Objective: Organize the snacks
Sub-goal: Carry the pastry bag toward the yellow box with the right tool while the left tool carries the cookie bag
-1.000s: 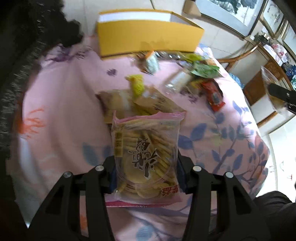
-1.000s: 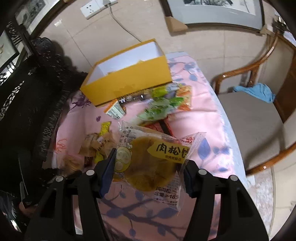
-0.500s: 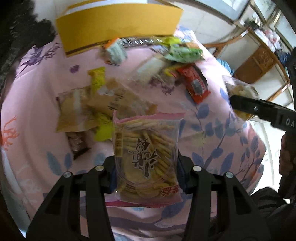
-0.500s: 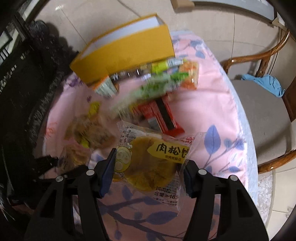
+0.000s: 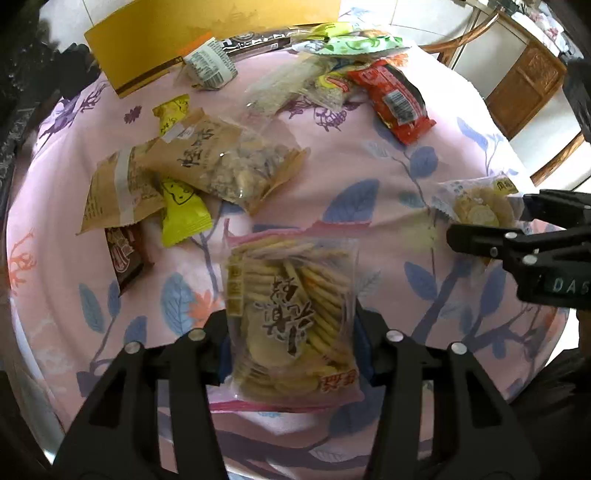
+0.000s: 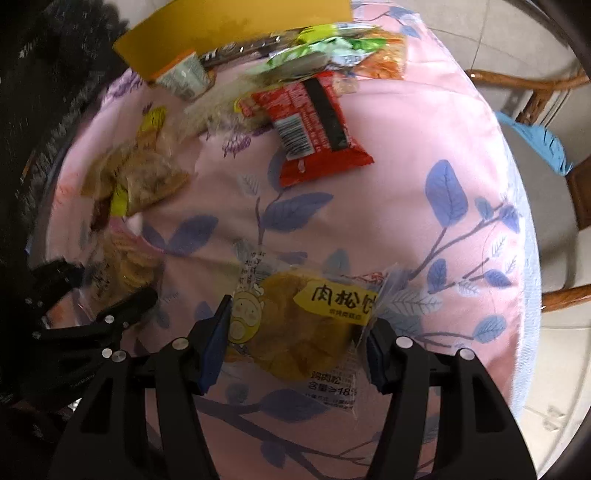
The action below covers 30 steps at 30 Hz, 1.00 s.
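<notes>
Left wrist view: the left gripper (image 5: 291, 332) is clamped on a clear cracker bag (image 5: 291, 317) with a pink edge, its 2 jaws pressing the bag's sides low in the frame centre. The bag's long axis runs up the frame, away from the camera, with the printed characters upright and the red label at the near end. At the right edge of the frame the right gripper (image 5: 480, 225) comes in sideways, pointing left.

Right wrist view: the right gripper (image 6: 295, 332) is clamped on a clear-wrapped meat-floss cake (image 6: 295, 332), jaws pressing its left and right ends. Its long axis lies across the frame, the yellow label to the right and a cartoon figure to the left. The left gripper (image 6: 122, 284) shows at the lower left of this frame with its bag, blurred.

Both packs hang over a pink floral tablecloth (image 5: 369, 166). Toward the top of the frame lie a red packet (image 5: 395, 99), 2 brown paper-look packs (image 5: 221, 162), 2 small yellow packets (image 5: 181, 214), a dark packet (image 5: 123, 254) and green wrappers (image 5: 351, 44), with a yellow box (image 5: 207, 37) at the far edge. A wooden chair (image 6: 535, 85) with a blue cloth (image 6: 535, 144) on its seat stands at the right, over a tiled floor (image 6: 498, 26).
</notes>
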### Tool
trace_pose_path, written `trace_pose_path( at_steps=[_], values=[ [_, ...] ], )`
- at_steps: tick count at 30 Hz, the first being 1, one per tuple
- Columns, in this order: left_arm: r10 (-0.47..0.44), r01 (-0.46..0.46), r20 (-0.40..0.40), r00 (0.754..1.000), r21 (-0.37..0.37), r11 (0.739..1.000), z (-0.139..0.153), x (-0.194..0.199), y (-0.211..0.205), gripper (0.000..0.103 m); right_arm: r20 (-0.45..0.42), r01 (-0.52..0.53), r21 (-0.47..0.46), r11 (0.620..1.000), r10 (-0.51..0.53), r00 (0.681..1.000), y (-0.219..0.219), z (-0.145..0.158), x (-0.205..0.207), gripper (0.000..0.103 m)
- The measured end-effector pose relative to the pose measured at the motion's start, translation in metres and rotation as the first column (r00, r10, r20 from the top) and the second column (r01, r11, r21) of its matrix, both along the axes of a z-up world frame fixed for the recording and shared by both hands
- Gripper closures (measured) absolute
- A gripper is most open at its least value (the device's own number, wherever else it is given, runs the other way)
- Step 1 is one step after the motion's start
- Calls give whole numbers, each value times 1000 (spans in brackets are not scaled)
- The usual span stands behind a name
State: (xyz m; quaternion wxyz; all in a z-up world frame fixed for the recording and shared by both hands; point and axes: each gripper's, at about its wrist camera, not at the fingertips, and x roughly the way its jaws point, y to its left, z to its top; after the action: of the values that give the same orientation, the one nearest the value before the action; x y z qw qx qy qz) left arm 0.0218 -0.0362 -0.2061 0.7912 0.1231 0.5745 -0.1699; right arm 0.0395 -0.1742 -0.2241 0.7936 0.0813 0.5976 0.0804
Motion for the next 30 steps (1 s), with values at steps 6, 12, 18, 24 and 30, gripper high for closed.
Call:
trace_pose_path(
  at_steps=[6,12,18,24,30],
  values=[
    [20,-20,0,1000,13,1000,3,1,0,49,-10,-27,-68,997,27,1000,11,-1,2,40],
    [26,-26,8,1000,13,1000,-3,2,-3,49,-27,-80,-161,984,77,997,32,-5,7,34],
    [27,-27,11,1000,9,1000,-3,1,-1,49,-30,-86,-169,982,82,996,38,-7,10,33],
    [29,-29,7,1000,9,1000,-3,1,-2,48,-26,-86,-181,980,82,996,41,-8,10,32],
    [29,-29,6,1000,9,1000,-2,1,-2,48,-22,-92,-190,977,90,996,42,-9,9,31]
  ],
)
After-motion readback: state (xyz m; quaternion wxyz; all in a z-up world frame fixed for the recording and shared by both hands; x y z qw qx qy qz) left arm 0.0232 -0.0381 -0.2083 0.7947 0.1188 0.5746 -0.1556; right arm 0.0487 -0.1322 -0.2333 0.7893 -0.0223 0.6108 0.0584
